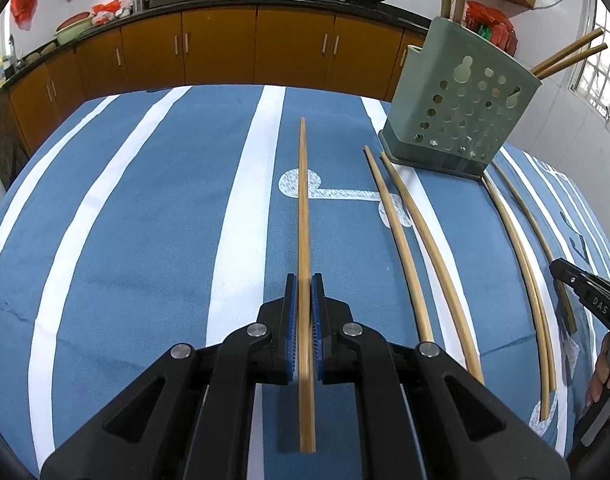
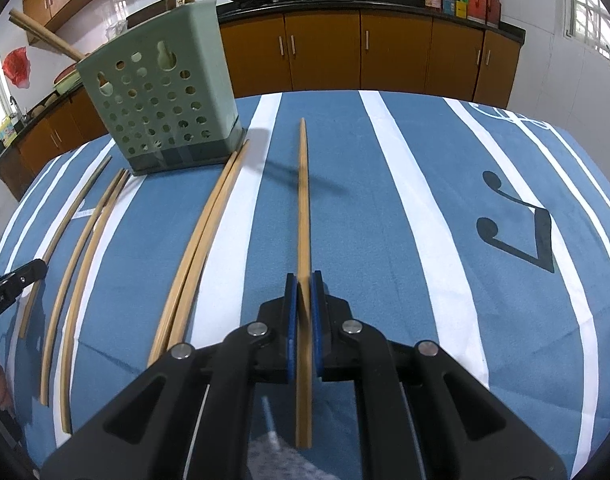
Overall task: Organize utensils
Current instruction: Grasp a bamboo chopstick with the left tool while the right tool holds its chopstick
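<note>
Each hand-held gripper, left [image 1: 303, 280] and right [image 2: 303, 280], was clamped on a chopstick [image 1: 303, 208] [image 2: 303, 200] above the desk [image 1: 145, 220], near the green holder [image 1: 461, 100] where others lay.

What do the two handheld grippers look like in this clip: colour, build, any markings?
Both the left gripper and the right gripper are matte black, with angular linkage arms joined by round silver pins and blue ribbed pads inside the fingers. White lettering marks each gripper's side. No sleeve or cable is clearly visible.
</note>
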A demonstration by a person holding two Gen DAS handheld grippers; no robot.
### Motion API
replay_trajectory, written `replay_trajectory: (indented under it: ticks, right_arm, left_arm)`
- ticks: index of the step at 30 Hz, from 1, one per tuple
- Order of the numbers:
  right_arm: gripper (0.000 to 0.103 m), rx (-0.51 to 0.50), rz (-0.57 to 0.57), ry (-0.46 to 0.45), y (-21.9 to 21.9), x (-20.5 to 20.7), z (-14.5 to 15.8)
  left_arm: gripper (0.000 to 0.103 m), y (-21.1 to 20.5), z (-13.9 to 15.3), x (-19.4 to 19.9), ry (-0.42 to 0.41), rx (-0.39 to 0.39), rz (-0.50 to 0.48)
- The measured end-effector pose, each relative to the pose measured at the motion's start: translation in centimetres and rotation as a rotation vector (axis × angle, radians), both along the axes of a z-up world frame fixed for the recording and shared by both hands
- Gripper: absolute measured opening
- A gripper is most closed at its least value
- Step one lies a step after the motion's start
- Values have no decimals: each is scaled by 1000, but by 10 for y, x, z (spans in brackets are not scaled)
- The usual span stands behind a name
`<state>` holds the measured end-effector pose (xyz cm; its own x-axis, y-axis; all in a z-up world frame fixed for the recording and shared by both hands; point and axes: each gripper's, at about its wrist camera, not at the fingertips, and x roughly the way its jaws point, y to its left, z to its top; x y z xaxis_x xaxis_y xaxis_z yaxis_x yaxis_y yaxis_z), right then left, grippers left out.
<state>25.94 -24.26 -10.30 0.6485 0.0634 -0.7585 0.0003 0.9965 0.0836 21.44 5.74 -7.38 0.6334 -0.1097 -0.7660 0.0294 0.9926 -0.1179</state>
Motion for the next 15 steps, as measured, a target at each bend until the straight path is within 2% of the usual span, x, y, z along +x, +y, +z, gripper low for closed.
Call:
replay_trajectory:
  ticks: [15]
  right_arm:
    - [8, -5, -3, -1, 0, -2, -1]
  left_arm:
    - [7, -2, 0, -5, -3, 28, -2]
